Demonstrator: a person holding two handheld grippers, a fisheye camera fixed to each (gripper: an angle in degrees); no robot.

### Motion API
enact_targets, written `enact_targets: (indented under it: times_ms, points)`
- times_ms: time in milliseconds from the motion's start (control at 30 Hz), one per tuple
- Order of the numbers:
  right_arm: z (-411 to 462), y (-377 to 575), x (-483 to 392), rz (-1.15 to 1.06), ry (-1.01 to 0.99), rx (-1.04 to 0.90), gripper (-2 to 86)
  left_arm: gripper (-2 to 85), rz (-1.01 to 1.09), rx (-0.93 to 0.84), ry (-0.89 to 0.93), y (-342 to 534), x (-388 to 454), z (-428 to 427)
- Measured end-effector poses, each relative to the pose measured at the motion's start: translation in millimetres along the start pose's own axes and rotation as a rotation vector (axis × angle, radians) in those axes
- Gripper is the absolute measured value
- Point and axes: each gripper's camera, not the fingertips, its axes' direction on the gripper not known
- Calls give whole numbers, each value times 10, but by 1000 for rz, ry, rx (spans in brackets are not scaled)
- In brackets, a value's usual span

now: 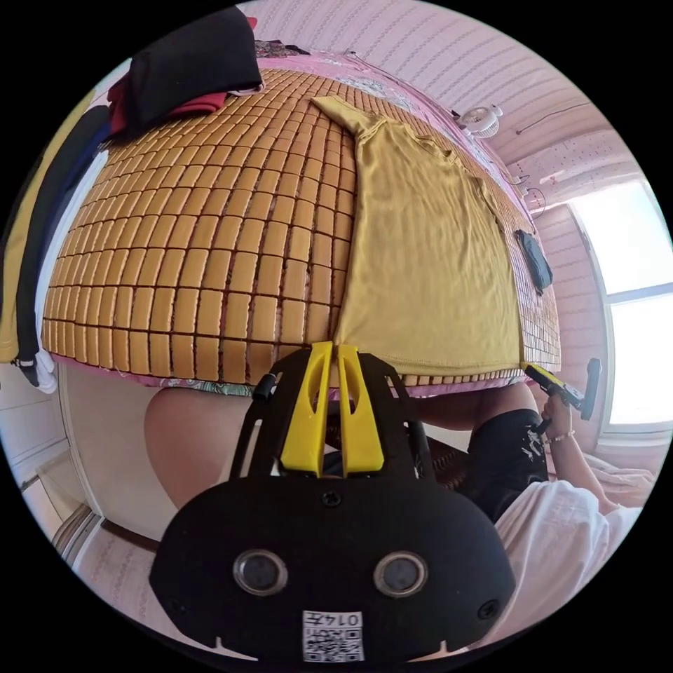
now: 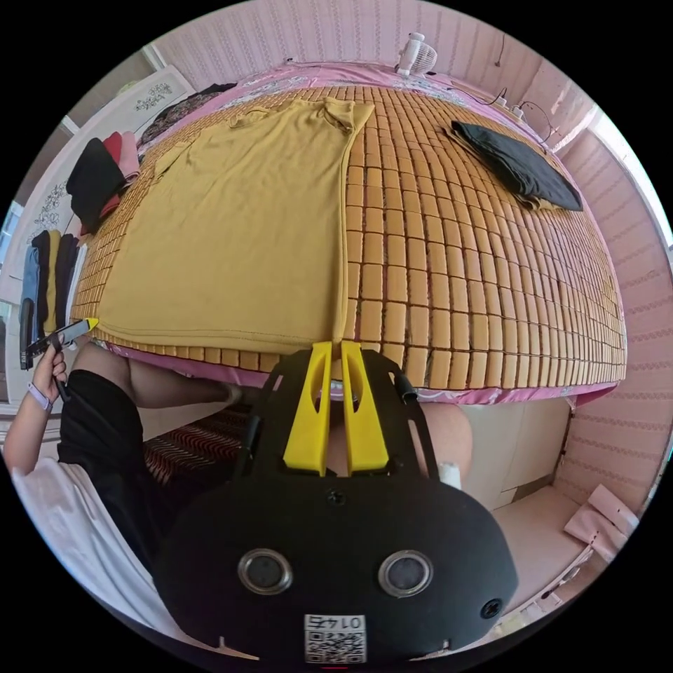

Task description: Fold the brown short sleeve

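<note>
The brown short-sleeve shirt [image 1: 427,259] [image 2: 231,231] lies spread flat on the bamboo mat [image 1: 210,231] [image 2: 477,266], hem toward the bed's near edge and collar at the far side. My left gripper [image 1: 335,346] has its yellow jaws nearly together at one hem corner, pinching the fabric edge. My right gripper [image 2: 336,345] is shut the same way on the other hem corner. Each gripper also appears in the other's view, held in a hand at the opposite corner: the right gripper [image 1: 543,375] and the left gripper [image 2: 78,327].
A folded black garment [image 2: 519,168] [image 1: 534,259] lies on the mat beside the shirt. Black and red clothes [image 1: 189,63] [image 2: 94,179] are piled at a far corner. A small white fan [image 2: 417,52] sits by the wall. A person's legs are against the bed edge.
</note>
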Motion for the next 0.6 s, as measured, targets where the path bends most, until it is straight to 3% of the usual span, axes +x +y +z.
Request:
enact_targets:
  times_ms: [367, 600]
  points:
    - [-74, -27, -912, -162, 270, -21, 4, -10, -24, -4, -22, 47, 25, 95]
    - [-194, 80, -1020, -142, 248, -26, 7, -10, -56, -27, -42, 145, 53, 194]
